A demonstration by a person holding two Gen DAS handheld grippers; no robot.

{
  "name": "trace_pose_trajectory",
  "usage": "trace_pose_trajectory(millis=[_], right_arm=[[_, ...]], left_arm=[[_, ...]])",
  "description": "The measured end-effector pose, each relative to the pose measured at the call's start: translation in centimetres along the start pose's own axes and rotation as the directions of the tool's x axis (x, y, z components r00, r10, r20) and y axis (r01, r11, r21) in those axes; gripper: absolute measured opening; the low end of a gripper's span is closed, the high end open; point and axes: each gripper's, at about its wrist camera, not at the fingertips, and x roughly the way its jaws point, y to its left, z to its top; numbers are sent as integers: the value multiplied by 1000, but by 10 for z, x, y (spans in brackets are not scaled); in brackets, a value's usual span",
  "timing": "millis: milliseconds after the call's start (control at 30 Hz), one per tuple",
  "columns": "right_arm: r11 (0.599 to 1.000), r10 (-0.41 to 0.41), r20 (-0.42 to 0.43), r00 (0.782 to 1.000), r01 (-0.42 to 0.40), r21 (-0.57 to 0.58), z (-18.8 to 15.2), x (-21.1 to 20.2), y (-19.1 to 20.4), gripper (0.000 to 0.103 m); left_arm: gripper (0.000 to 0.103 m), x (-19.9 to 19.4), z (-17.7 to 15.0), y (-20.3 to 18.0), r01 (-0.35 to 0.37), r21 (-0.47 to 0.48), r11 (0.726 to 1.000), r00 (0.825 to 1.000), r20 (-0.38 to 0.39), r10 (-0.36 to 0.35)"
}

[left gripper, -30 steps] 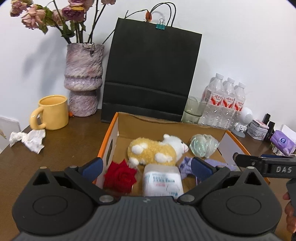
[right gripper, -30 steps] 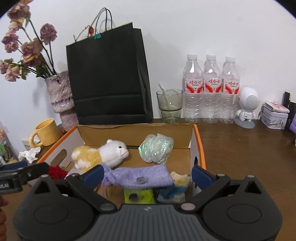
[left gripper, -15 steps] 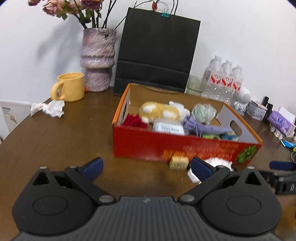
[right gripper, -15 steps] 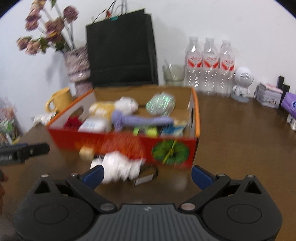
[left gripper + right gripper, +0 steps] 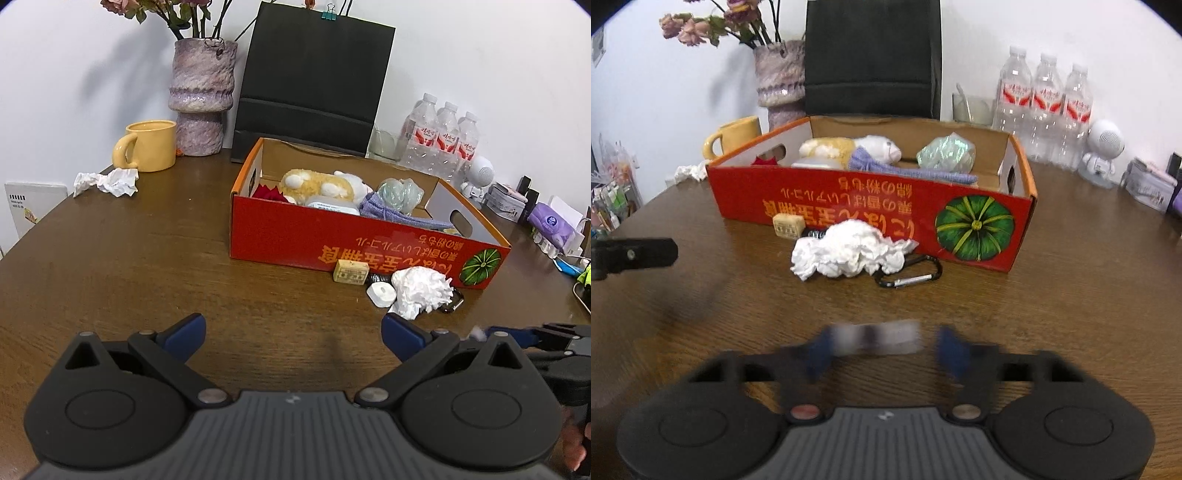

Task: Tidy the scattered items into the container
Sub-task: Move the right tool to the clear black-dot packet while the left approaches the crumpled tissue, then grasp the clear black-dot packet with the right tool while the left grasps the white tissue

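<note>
A red cardboard box (image 5: 280,236) (image 5: 849,201) holds a plush sheep (image 5: 325,186), a red rose, a purple cloth (image 5: 905,170) and a shiny wad. In front of it lie crumpled white paper (image 5: 421,290) (image 5: 849,251), a small tan block (image 5: 351,273) (image 5: 788,226), a white round piece (image 5: 380,293) and a black carabiner (image 5: 910,275). My left gripper (image 5: 293,332) is open and empty, low over the table short of the box. My right gripper (image 5: 882,349) is blurred, narrower, with a blurred pale thing (image 5: 875,338) between its fingers.
A yellow mug (image 5: 149,146), a purple vase (image 5: 201,96), a black paper bag (image 5: 314,85), water bottles (image 5: 443,138) and a glass stand behind the box. More crumpled paper (image 5: 107,181) lies far left. Small boxes and a tissue pack (image 5: 550,225) crowd the right edge.
Both grippers have pulled back from over the box to low over the table in front of it. The right gripper's jaws have narrowed around a blurred pale thing.
</note>
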Motion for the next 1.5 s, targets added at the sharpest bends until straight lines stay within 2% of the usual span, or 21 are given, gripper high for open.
trace_pose_trajectory(millis=[67, 100, 233, 333, 500, 667, 733, 767, 800, 833, 967, 1133, 1200, 1267, 1367, 1400, 1500], right_arm=[[999, 35, 2, 999, -35, 18, 0, -3, -3, 29], [999, 40, 11, 999, -40, 16, -1, -5, -4, 10], [998, 37, 27, 999, -38, 47, 2, -6, -17, 7], [996, 39, 39, 998, -42, 72, 4, -8, -28, 0], [994, 40, 65, 997, -47, 100, 10, -7, -44, 0], [992, 38, 93, 995, -49, 119, 14, -9, -57, 0], [990, 38, 115, 993, -53, 132, 15, -10, -63, 8], [989, 43, 115, 993, -58, 137, 16, -8, -66, 16], [988, 50, 103, 993, -64, 140, 17, -5, -68, 36], [988, 53, 95, 994, -66, 138, 17, -2, -67, 50], [998, 11, 66, 998, -15, 62, 21, 16, -54, 53], [1000, -23, 34, 999, 23, -1, 19, 29, -43, 55], [1000, -26, 36, 999, 26, -5, 19, 29, -43, 49], [1000, -31, 40, 999, 31, 0, 19, 27, -46, 40], [999, -34, 41, 999, 34, 12, 19, 26, -53, 6], [999, -30, 39, 999, 30, 18, 20, 25, -55, 2], [999, -13, 37, 999, 12, 31, 20, 25, -59, 1]], left_arm=[[103, 0, -2, -2, 0, -5, 1000, 1000, -4, 0], [103, 1, -3, -3, 5, -7, 1000, 1000, -4, -5], [103, 5, -3, -16, 18, 5, 1000, 1000, -6, -18], [103, 11, -2, -31, 34, 26, 999, 999, -7, -34], [103, 25, 3, -63, 67, 58, 996, 998, 1, -67], [95, 43, 10, -92, 84, 79, 993, 996, 18, -86], [92, 49, 11, -98, 81, 79, 994, 996, 18, -82], [92, 51, 11, -98, 80, 74, 994, 997, 16, -82], [92, 53, 11, -97, 80, 68, 994, 997, 14, -81], [92, 55, 10, -96, 77, 61, 995, 997, 11, -78], [92, 62, 12, -89, 63, 29, 998, 998, 2, -63], [91, 69, 16, -93, 80, 36, 996, 997, 1, -80], [91, 73, 18, -99, 90, 41, 995, 996, 0, -90], [85, 77, 19, -106, 96, 52, 994, 995, 3, -96], [74, 85, 21, -115, 98, 71, 993, 995, 2, -98], [68, 88, 21, -117, 94, 83, 992, 996, -3, -94], [47, 97, 20, -122, 97, 103, 990, 995, -37, -94]])
